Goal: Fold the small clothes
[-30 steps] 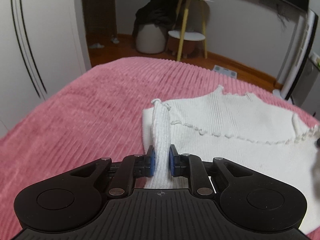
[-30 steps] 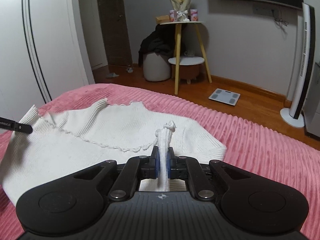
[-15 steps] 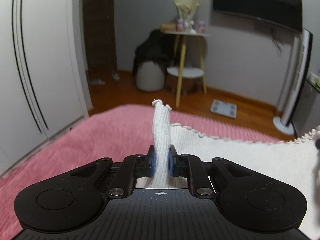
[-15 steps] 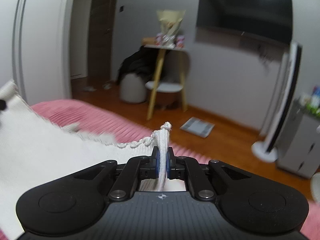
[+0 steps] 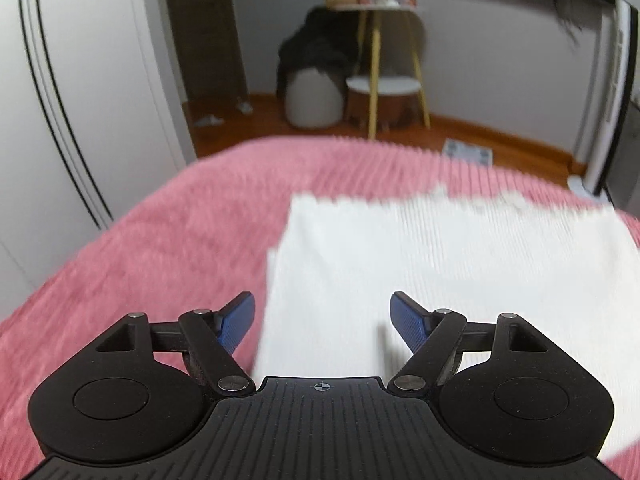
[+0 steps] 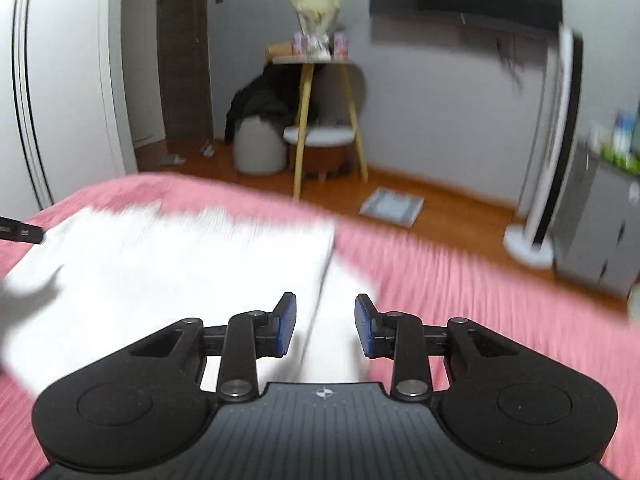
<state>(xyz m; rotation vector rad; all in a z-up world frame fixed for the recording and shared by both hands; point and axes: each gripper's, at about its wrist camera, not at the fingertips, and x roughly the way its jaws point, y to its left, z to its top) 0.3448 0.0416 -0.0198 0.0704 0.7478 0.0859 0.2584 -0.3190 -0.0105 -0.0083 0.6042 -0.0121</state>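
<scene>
A white ribbed knit top (image 5: 440, 264) lies flat on the pink ribbed bedspread (image 5: 160, 248), with a folded layer on top. My left gripper (image 5: 322, 320) is open and empty, over the top's left edge. In the right wrist view the same top (image 6: 172, 264) spreads to the left, with a fold edge running under my right gripper (image 6: 326, 326), which is open and empty. The tip of the left gripper (image 6: 20, 232) shows at the far left edge. Both views are motion-blurred.
Beyond the bed's far edge is a wooden floor with a yellow-legged side table (image 6: 316, 120), a grey pouf with dark clothes (image 6: 260, 148), a bathroom scale (image 6: 392, 206) and a white tower fan (image 6: 548, 152). White wardrobe doors (image 5: 72, 100) stand at the left.
Both grippers have opened and let go of the white top's edges. The lifted half now lies folded flat on the bed, and both views have tilted down.
</scene>
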